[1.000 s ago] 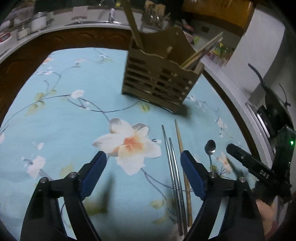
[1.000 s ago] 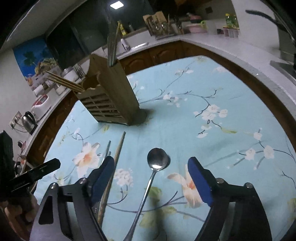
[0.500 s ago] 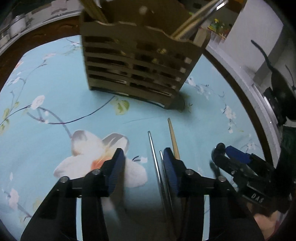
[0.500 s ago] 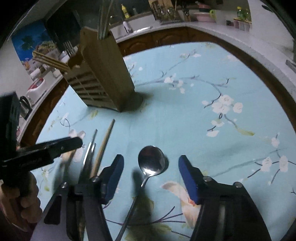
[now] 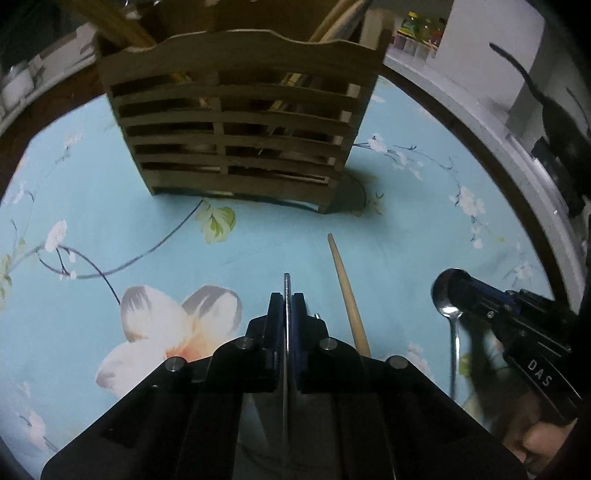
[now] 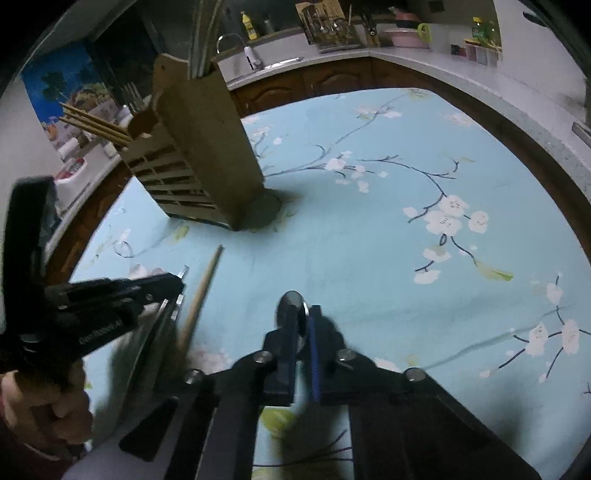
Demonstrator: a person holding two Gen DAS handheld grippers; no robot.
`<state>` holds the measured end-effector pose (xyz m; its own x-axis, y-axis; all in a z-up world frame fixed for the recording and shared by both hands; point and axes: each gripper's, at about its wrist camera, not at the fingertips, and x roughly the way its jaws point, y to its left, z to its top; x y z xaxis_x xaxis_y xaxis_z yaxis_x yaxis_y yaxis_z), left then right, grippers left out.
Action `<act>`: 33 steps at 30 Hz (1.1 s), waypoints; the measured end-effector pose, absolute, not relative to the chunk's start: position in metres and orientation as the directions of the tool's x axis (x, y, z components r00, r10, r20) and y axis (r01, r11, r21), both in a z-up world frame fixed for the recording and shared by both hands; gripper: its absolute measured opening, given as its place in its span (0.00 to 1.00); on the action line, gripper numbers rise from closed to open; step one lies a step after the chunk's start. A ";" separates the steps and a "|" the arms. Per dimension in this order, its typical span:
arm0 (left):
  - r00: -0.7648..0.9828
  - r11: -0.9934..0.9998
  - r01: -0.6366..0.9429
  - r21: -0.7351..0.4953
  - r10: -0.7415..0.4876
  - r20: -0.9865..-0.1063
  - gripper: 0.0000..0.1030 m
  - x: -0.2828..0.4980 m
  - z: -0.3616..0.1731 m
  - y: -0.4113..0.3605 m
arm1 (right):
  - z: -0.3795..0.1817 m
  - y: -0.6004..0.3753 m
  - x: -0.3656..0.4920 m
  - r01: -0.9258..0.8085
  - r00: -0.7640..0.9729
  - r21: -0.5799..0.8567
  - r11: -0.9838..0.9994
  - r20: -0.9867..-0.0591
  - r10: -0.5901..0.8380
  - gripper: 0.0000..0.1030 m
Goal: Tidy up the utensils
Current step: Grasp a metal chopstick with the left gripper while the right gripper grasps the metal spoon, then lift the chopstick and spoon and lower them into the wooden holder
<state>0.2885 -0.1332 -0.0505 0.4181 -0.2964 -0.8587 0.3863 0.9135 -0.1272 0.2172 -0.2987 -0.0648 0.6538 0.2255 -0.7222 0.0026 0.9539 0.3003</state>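
My left gripper [image 5: 287, 300] is shut on a metal chopstick [image 5: 286, 286] whose tip pokes out ahead of the pads, low over the cloth. A wooden chopstick [image 5: 349, 295] lies just right of it. My right gripper [image 6: 301, 314] is shut on the metal spoon [image 6: 291, 302] at its bowl; in the left wrist view the spoon [image 5: 448, 295] lies on the cloth with the right gripper on it. The slatted wooden utensil holder [image 5: 236, 122] stands ahead, holding chopsticks; it also shows in the right wrist view [image 6: 199, 147]. A second metal chopstick [image 6: 179, 304] lies beside the left gripper [image 6: 177, 282].
The table carries a light-blue flowered cloth [image 5: 110, 221]. The wooden table edge and a grey counter [image 6: 535, 122] curve around the right. A kitchen counter with a sink, bottles and jars [image 6: 332, 29] lies behind.
Both grippers moved forward and down and closed: the left onto a metal chopstick, the right onto the spoon's bowl. The holder looms closer in the left wrist view.
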 end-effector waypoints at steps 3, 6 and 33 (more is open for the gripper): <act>0.408 0.907 0.375 -0.191 -0.346 -0.845 0.03 0.282 -0.046 -0.120 | -0.059 -0.297 0.213 -0.002 0.662 0.303 0.953 -0.714 0.229 0.02; 0.426 0.902 0.371 -0.220 -0.376 -0.823 0.03 0.270 -0.032 -0.106 | -0.049 -0.297 0.205 -0.012 0.678 0.315 0.949 -0.695 0.239 0.02; 0.663 0.878 0.381 -0.290 -0.478 -0.577 0.03 0.189 0.112 -0.022 | 0.085 -0.295 0.142 -0.057 0.882 0.231 0.971 -0.443 0.157 0.02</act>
<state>0.1885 -0.0220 0.1121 0.6628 -0.4778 -0.5766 0.3808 0.8780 -0.2900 0.1424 -0.2950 0.0848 0.8825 0.1572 -0.4433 -0.0571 0.9713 0.2308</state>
